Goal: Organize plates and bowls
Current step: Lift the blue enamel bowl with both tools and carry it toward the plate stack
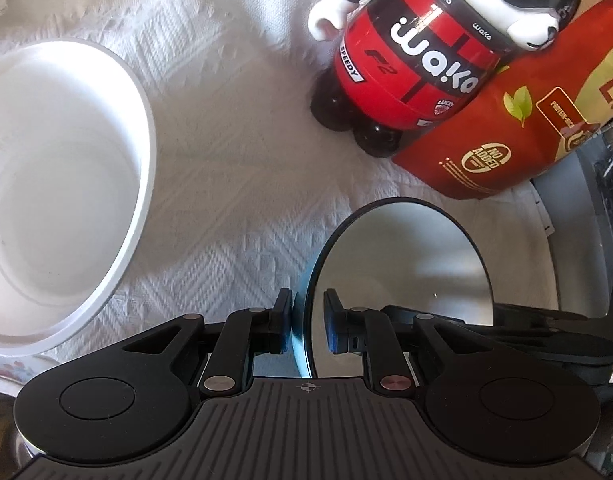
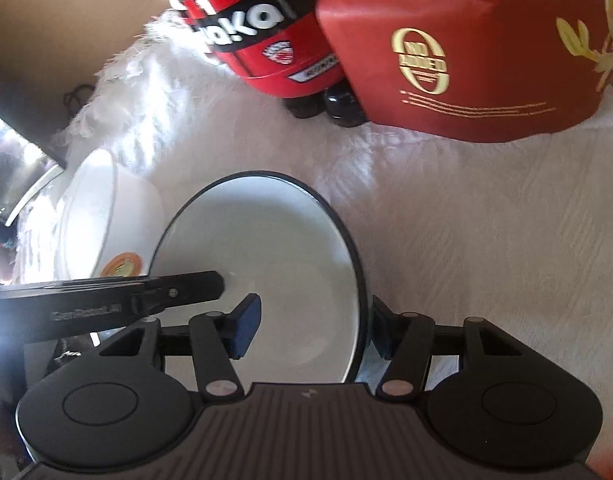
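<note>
so I've got both claws on the same plate, one at each side of the rim, so it sits level over the cloth instead of tipping. Left claw straddles the edge, pads nearly closed on it; right claw is wider, pads either side of the rim, not pinching yet. White bowl sits just left of the plate, probably where it's headed

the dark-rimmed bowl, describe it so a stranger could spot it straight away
On the white cloth, before the red bag, it sits between both grippers. This bowl has a thin dark rim; the bigger bowl beside it is all white.
</note>
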Tool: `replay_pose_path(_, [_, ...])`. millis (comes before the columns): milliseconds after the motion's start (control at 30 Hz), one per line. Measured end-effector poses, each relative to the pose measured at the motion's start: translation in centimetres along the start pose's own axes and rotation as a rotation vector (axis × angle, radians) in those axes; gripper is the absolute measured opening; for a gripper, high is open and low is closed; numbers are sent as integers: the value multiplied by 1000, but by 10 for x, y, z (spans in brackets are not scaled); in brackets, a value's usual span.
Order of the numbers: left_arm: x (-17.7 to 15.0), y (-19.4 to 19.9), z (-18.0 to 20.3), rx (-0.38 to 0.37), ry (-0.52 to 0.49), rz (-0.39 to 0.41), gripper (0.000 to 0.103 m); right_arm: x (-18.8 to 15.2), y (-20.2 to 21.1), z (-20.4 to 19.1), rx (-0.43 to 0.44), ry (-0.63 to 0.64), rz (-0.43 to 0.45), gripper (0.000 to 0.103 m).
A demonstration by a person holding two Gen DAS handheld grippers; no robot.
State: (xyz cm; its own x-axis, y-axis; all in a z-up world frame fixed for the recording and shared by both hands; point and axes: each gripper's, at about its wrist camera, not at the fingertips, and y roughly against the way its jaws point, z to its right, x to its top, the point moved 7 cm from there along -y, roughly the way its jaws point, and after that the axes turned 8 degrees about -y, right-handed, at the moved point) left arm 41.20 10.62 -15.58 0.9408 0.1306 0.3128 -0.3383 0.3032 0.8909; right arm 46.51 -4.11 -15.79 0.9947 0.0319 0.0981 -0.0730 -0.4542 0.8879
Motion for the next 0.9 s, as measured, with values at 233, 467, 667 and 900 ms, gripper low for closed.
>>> replay_pose_path(233, [-2,-15,3,15,-18,-39,19,-5,-9,-2,-29,3,-35,59])
replay_pose_path(467, [-7,-15,4,33,-41,-39,19,-7,-6,-5,-37,-1,-33,59])
replay_pose_path(667, [-6,-5,4,23,-42,-27,20,-6,1,-12,-46,-4,-11,59])
replay_pose_path(900, [3,38,14,12,-60,14,26,1,33,-31,-6,-40,43,59])
